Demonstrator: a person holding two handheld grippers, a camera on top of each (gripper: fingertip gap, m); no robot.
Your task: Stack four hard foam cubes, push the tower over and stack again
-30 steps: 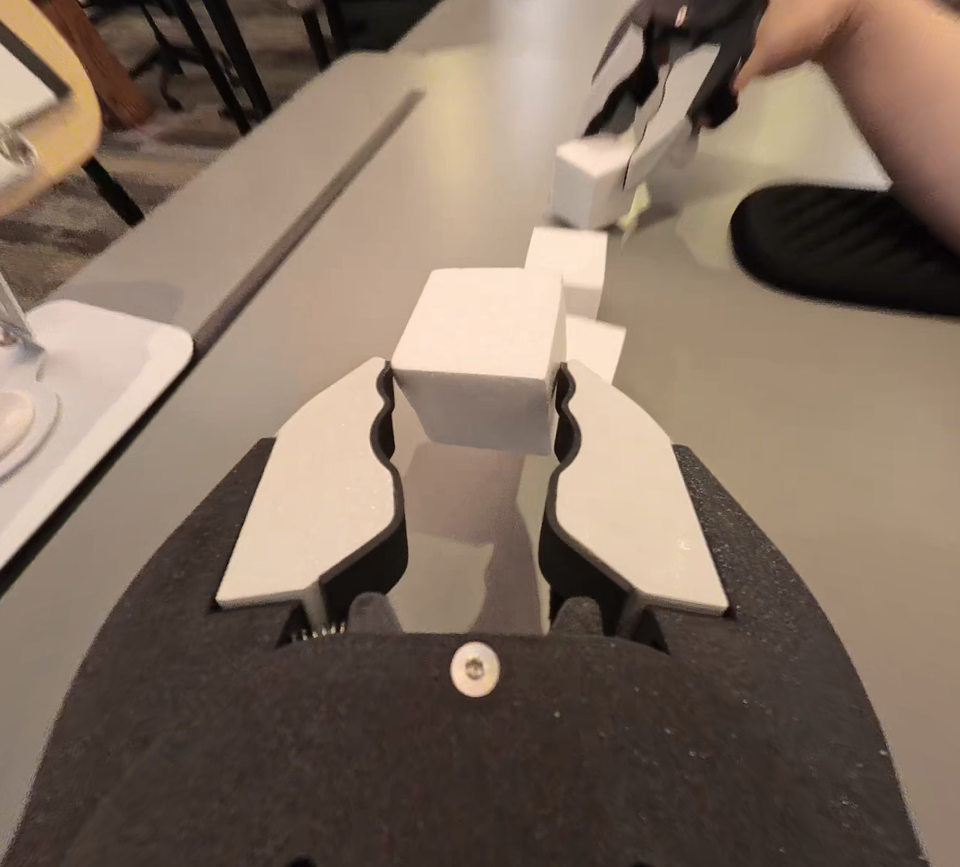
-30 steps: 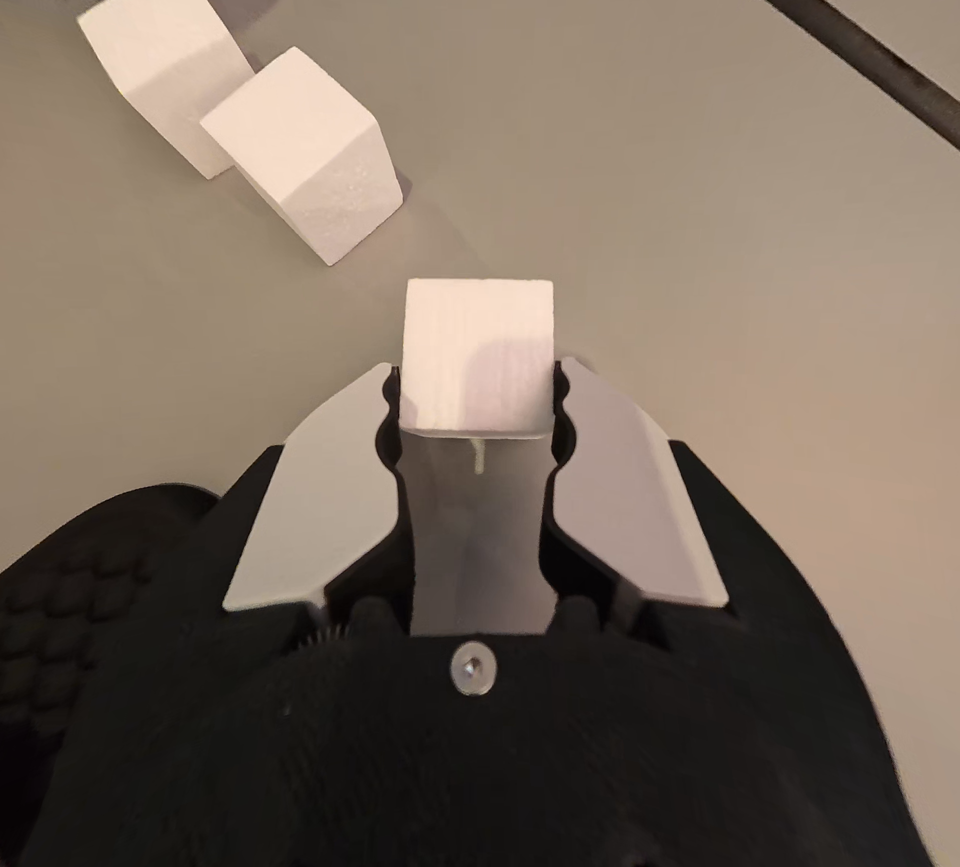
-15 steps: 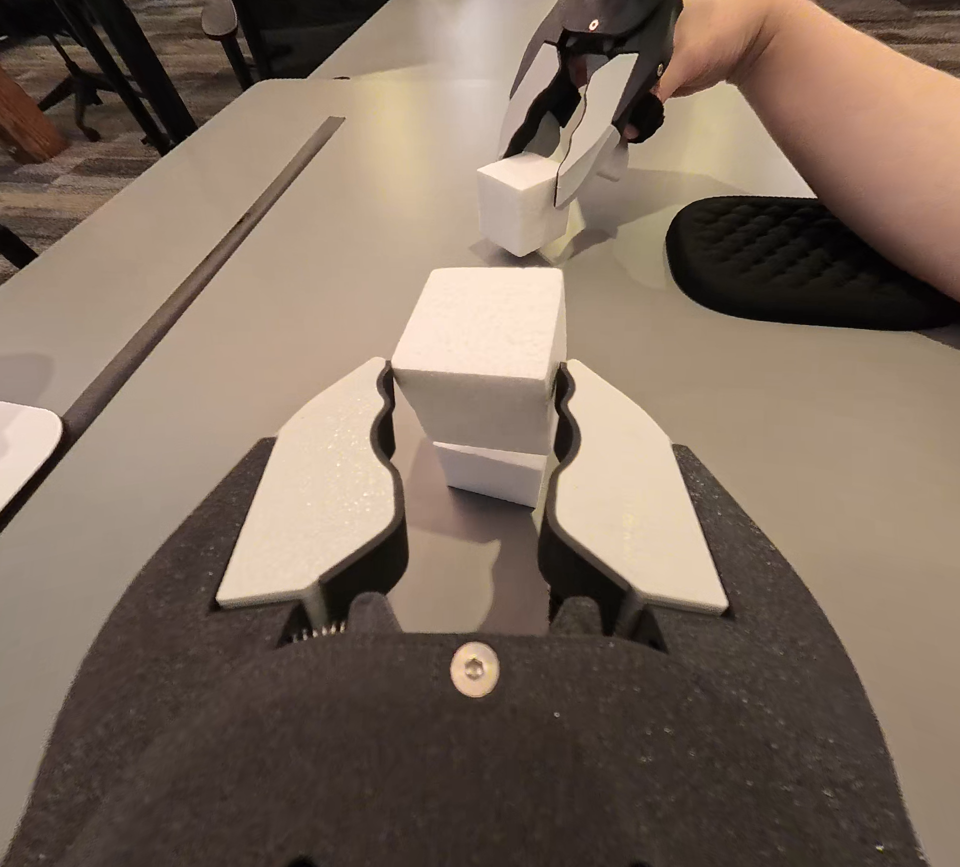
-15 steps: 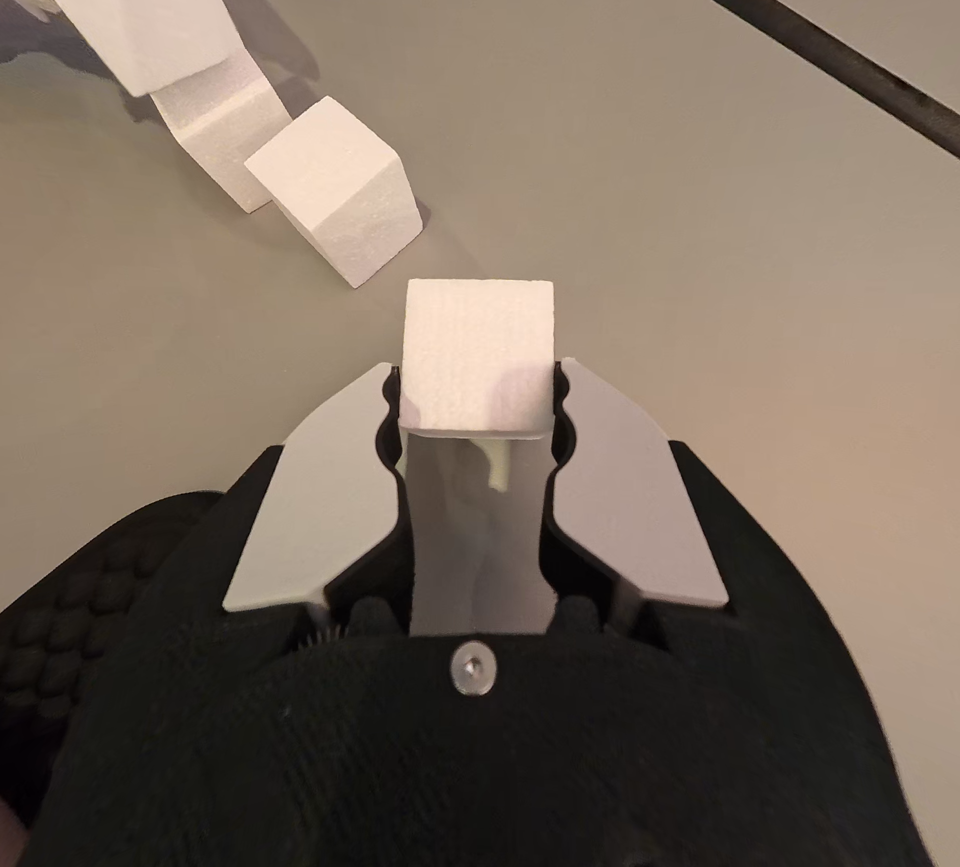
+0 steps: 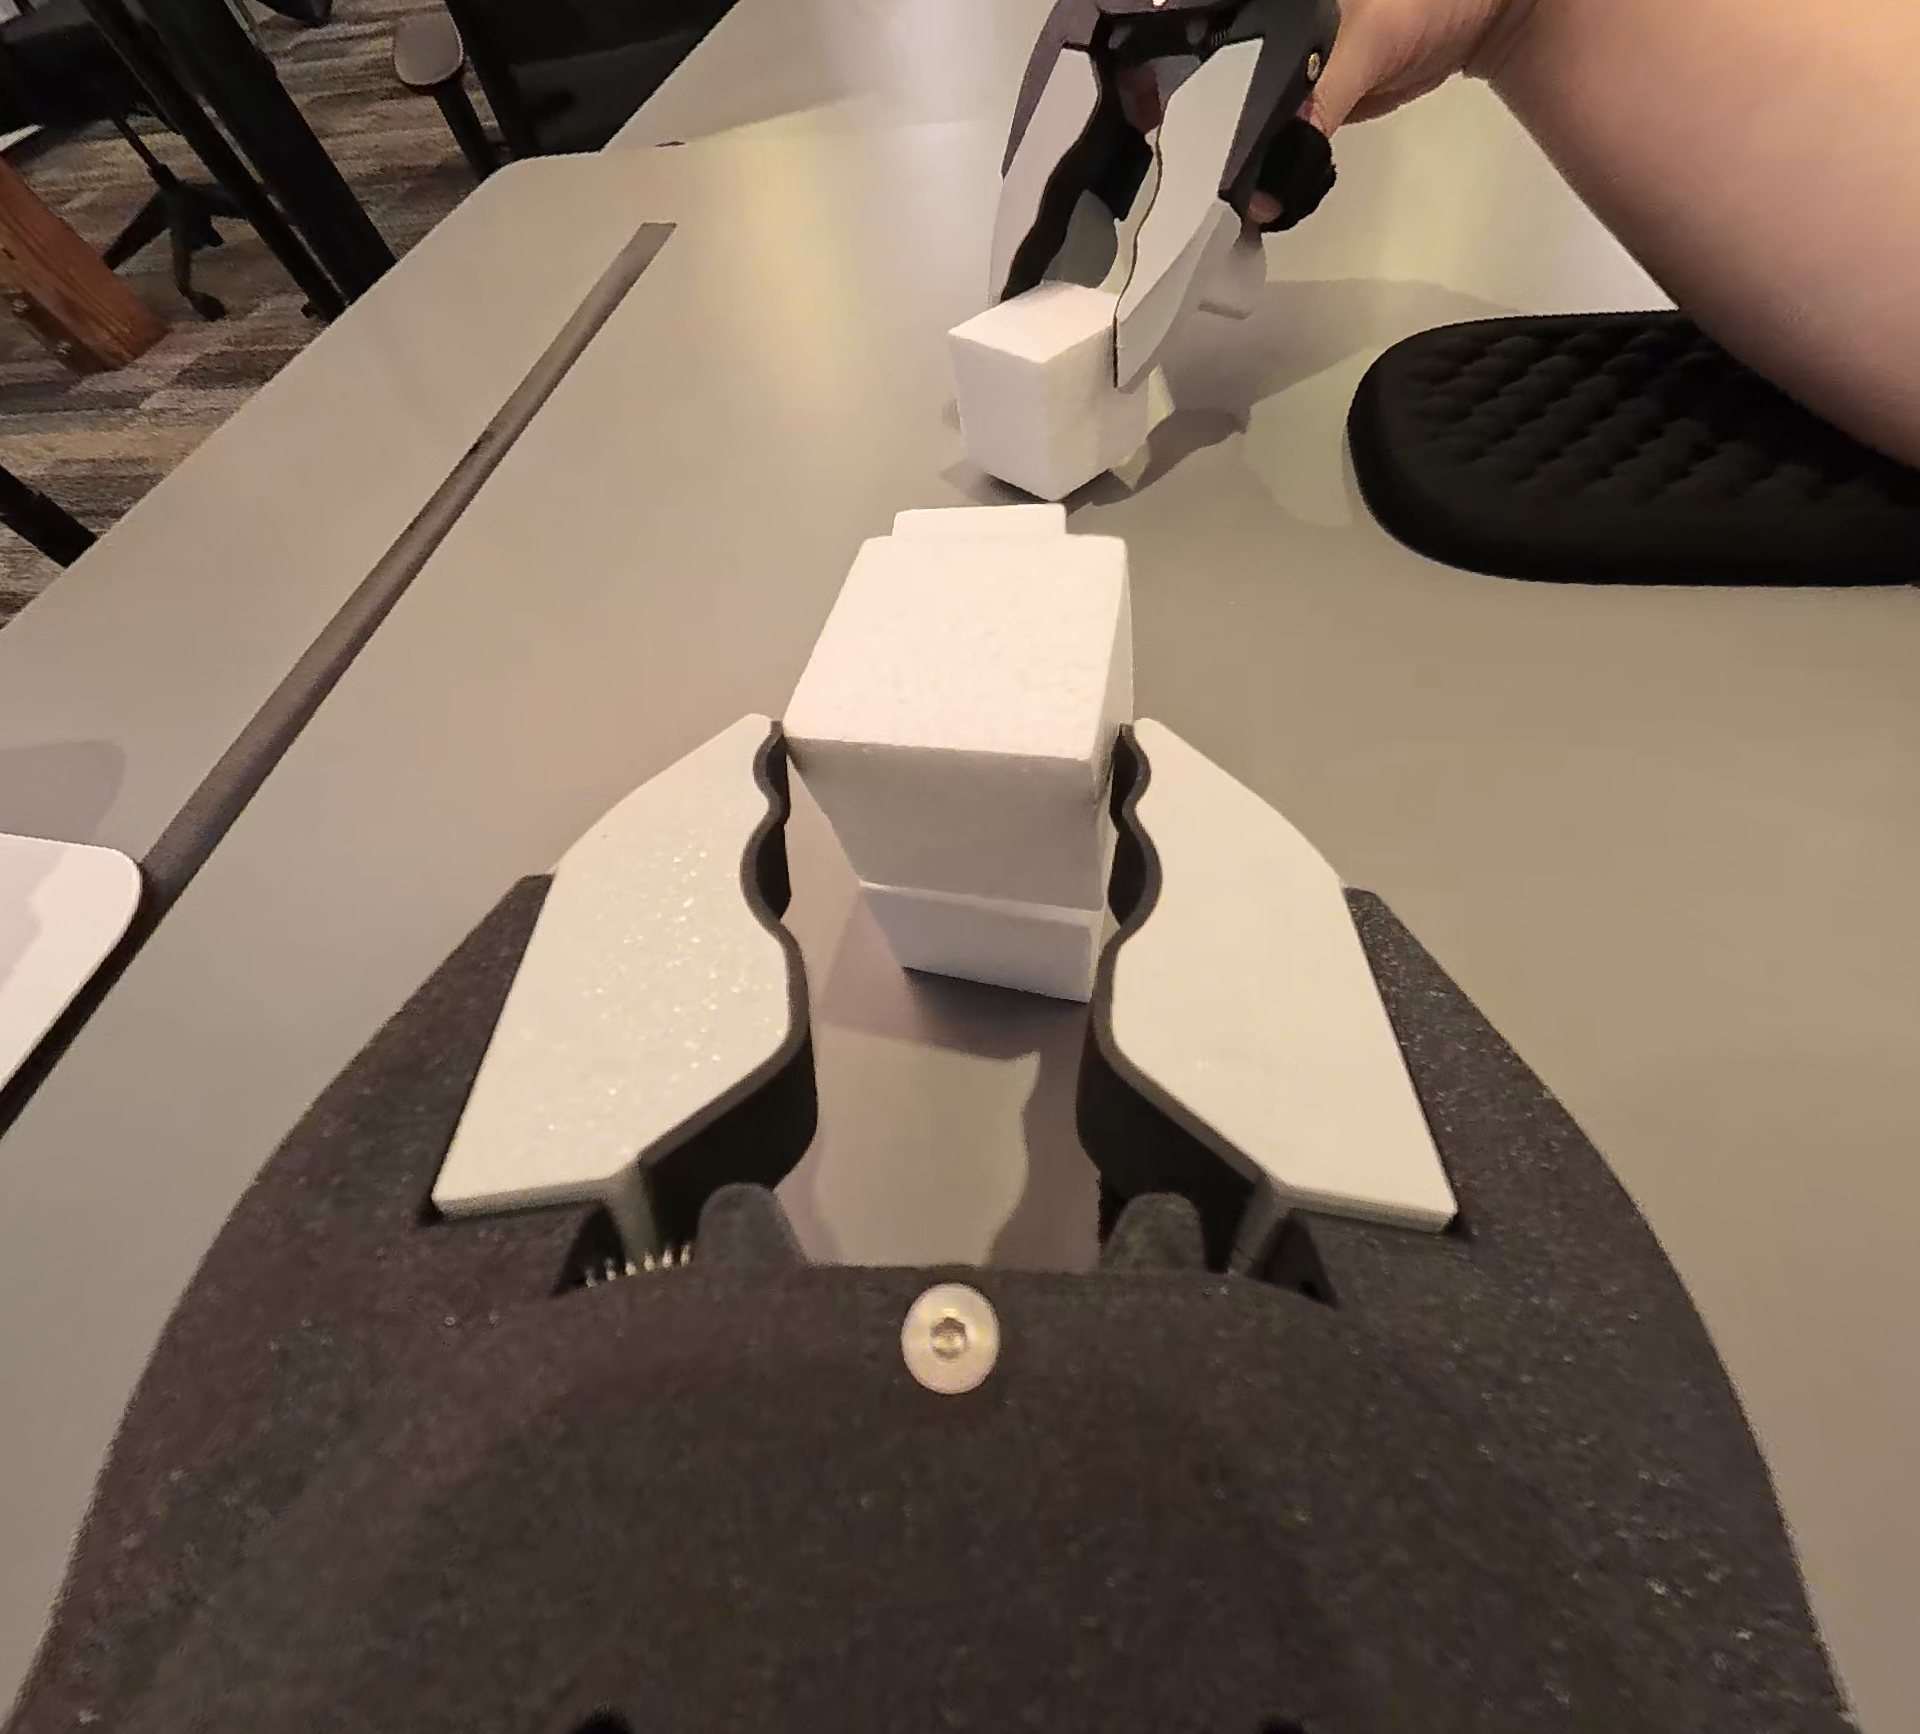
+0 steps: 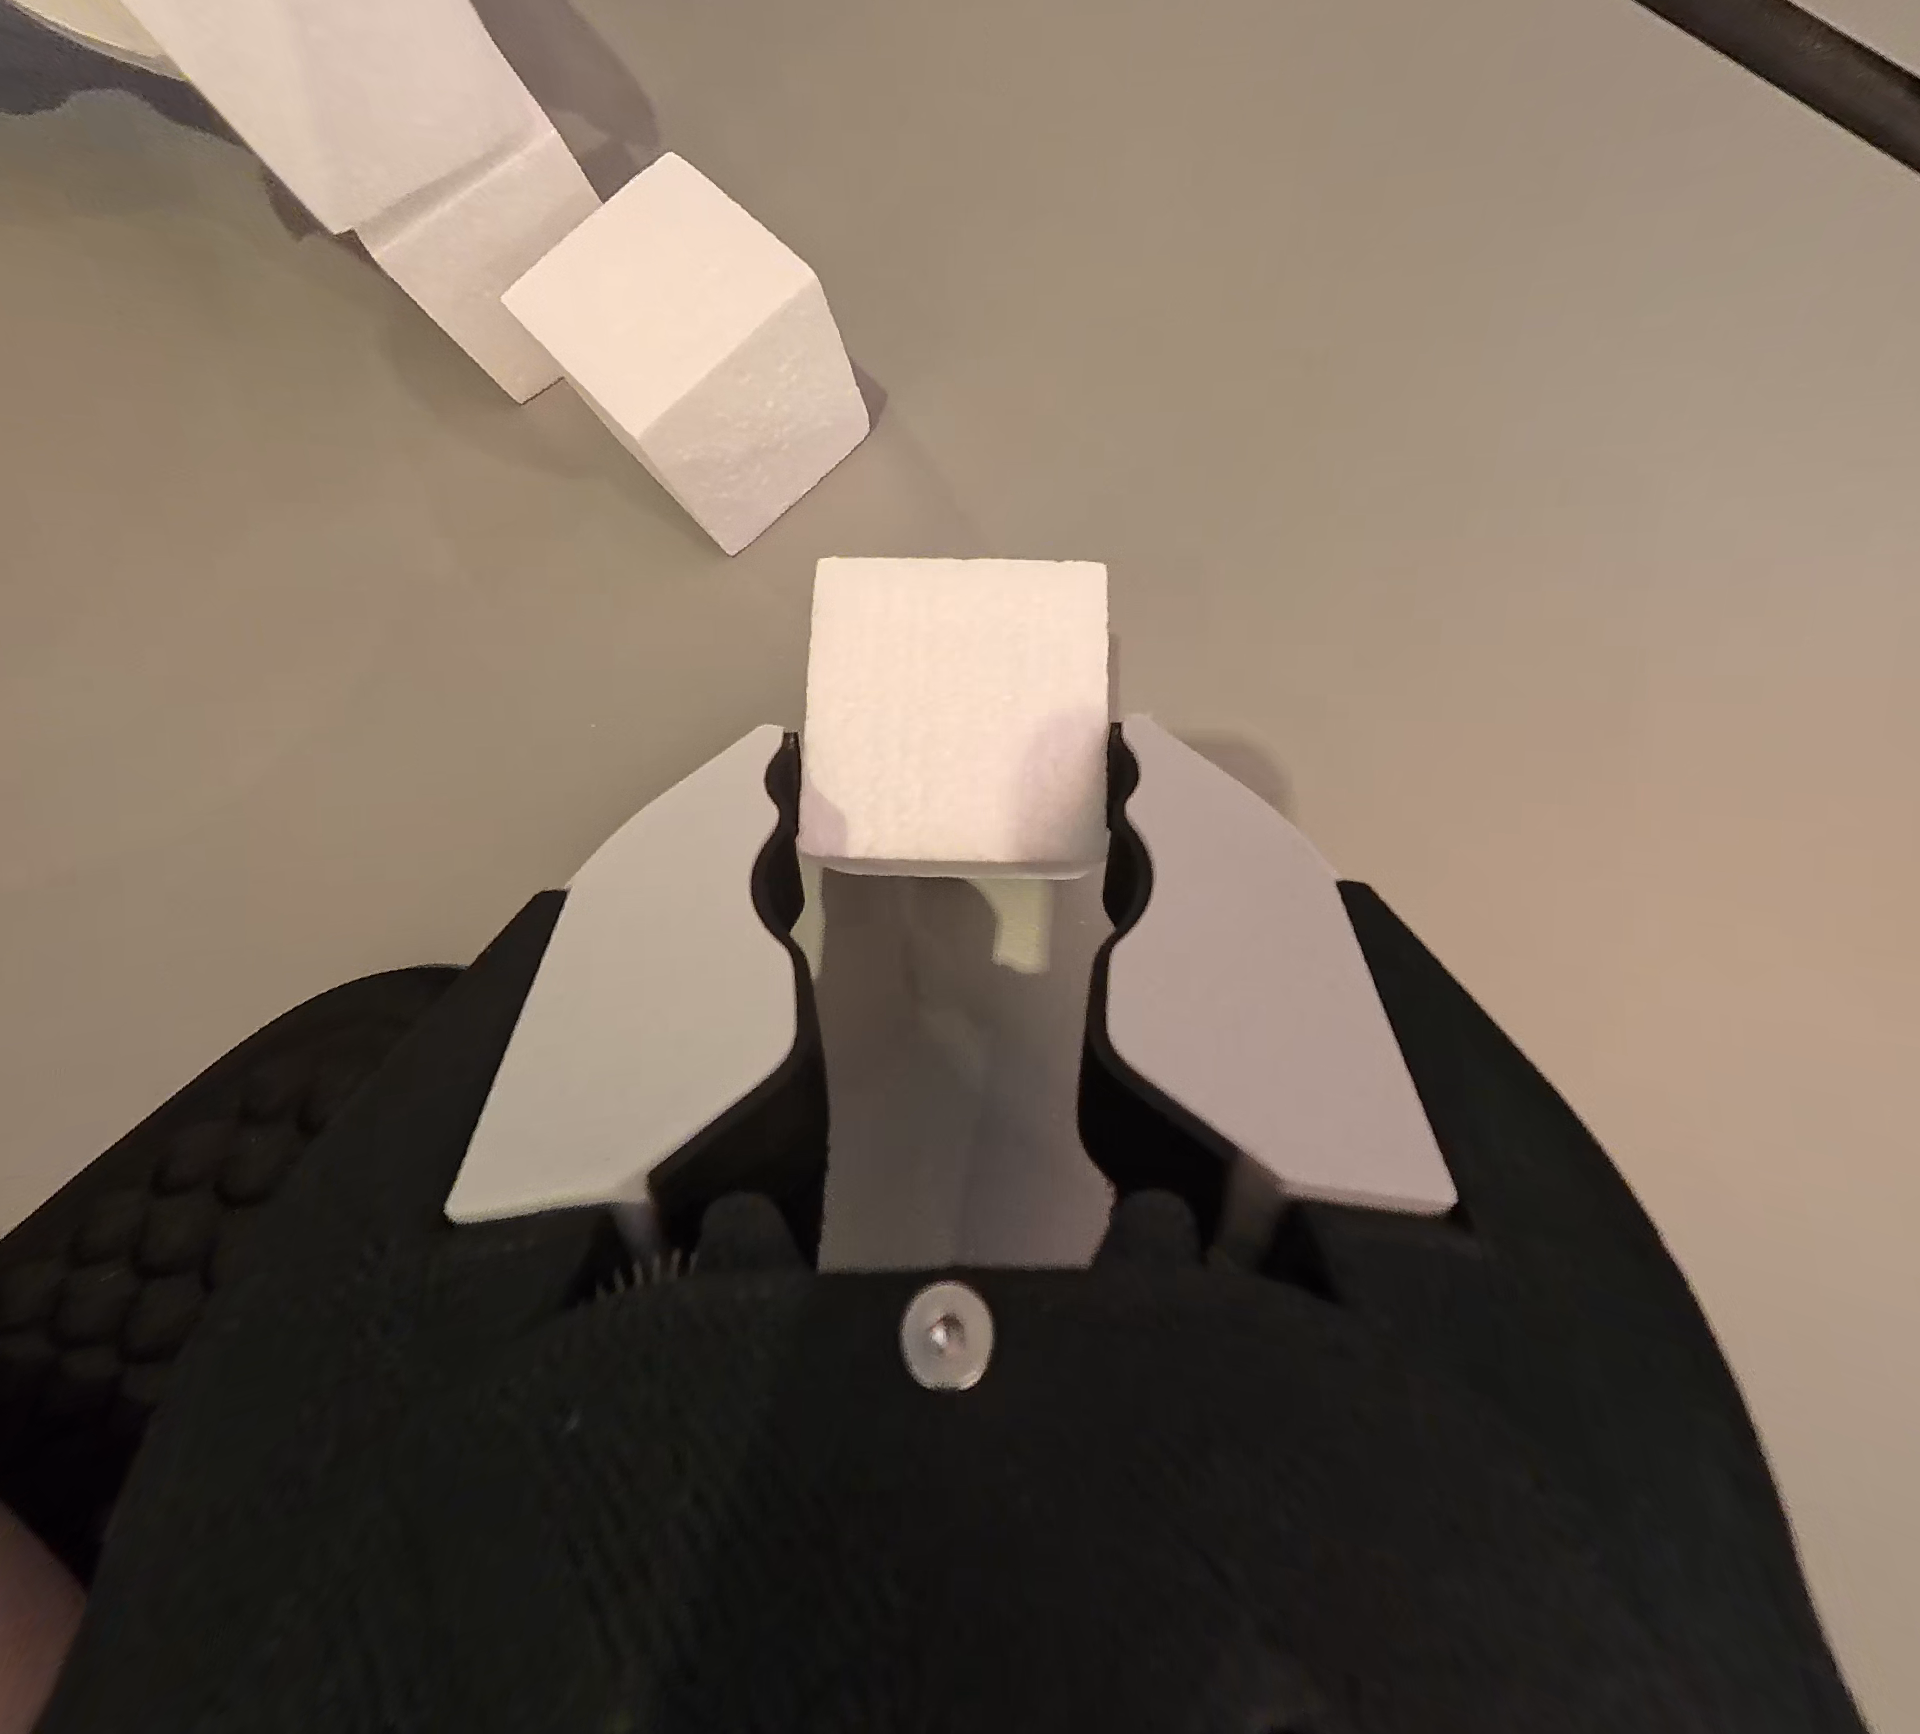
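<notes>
1. Left wrist view: your left claw (image 5: pixel 951 775) was closed on a white foam cube (image 5: pixel 961 697), with its jaws pressing the two sides. This held cube sat on, or just over, a lower cube (image 5: pixel 987 946) on the grey counter (image 5: pixel 416 541). I think the risk was here: the upper cube looked a little turned against the lower one, so if you released it like this, it could sit off-centre and the tower could lean later.
2. A third cube (image 5: pixel 977 526) lay just behind. Farther off, your right claw (image 5: pixel 1070 313) gripped the fourth cube (image 5: pixel 1039 411), low over the counter or touching it; I could not tell which. A black pad (image 5: pixel 1621 448) lay beside it. The counter looked smooth and had a dark groove (image 5: pixel 416 531). Behind were chairs and carpet.
3. Right wrist view: the right claw (image 6: pixel 954 754) was closed on its cube (image 6: pixel 956 697). The loose cube (image 6: pixel 696 406) lay near; swinging carelessly could knock it.
</notes>
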